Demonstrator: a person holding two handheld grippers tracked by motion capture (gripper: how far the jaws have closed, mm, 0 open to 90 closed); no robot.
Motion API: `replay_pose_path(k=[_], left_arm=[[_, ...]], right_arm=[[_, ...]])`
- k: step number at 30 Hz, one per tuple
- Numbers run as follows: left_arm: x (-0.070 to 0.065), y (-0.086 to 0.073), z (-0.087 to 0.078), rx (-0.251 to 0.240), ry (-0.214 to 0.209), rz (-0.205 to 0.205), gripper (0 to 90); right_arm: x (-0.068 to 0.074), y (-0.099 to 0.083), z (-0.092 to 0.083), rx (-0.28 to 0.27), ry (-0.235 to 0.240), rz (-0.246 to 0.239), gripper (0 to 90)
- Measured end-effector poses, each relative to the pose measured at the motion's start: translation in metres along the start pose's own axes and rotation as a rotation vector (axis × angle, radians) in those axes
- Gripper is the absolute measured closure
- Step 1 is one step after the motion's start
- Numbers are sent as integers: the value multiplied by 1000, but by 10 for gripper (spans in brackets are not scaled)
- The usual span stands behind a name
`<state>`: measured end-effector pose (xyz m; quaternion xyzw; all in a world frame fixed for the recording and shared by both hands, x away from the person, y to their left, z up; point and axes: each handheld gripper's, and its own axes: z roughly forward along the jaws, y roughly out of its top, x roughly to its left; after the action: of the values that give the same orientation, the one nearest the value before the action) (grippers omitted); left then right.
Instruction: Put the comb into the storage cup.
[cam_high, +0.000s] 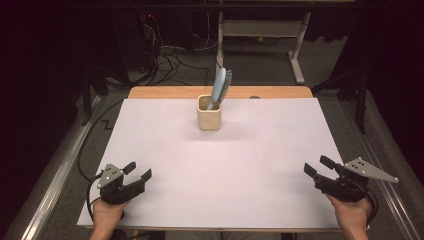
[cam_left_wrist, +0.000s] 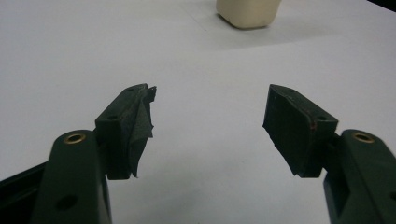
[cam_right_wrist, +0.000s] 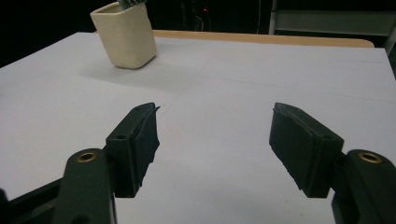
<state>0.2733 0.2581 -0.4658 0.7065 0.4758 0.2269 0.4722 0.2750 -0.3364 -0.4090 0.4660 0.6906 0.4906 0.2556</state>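
High view: a white sheet (cam_high: 220, 165) covers the table (cam_high: 165, 93), whose wooden edge shows along the far side. A cream square cup (cam_high: 209, 115) stands upright near the far middle. A light blue hairbrush (cam_high: 220, 87) sits in it handle-down, head leaning right against the rim, bristles to the right. Standing it this way likely keeps the head clear for a grasp from above. The left gripper (cam_high: 138, 173) rests at the near left corner in a hand (cam_high: 106, 212), jaws apart, nothing between them. The right gripper (cam_high: 315, 166) sits at the near right corner in the other hand (cam_high: 352, 212), jaws likewise apart and empty, with a grey three-cornered plate (cam_high: 371, 170) on top. Both point inward toward the cup and lie well apart from it; this reads as a waiting pose, one to each side. Cables (cam_high: 170, 62) lie on the floor beyond the table.

Left gripper view: jaws stand wide over bare sheet. The left pad (cam_left_wrist: 137, 133) carries a loose, wrinkled strip of dark covering. The cup's base (cam_left_wrist: 247, 11) shows at the top edge, far off.

Right gripper view: jaws open, only sheet between them. The cup (cam_right_wrist: 125, 35) stands at upper left, with a bit of the brush at its mouth. A table frame (cam_right_wrist: 327, 21) stands behind.

No brand, label or writing is readable on cup, brush or grippers.
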Motion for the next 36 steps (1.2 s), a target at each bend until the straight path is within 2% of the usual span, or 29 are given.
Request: replay_pose_path(k=[26, 36], left_arm=[[0, 0, 0, 1, -2, -2, 329], [0, 1, 0, 1, -5, 0, 329]], right_arm=[[7, -13, 4, 10, 17, -2, 329], [8, -19, 5, 11, 9, 1, 324]])
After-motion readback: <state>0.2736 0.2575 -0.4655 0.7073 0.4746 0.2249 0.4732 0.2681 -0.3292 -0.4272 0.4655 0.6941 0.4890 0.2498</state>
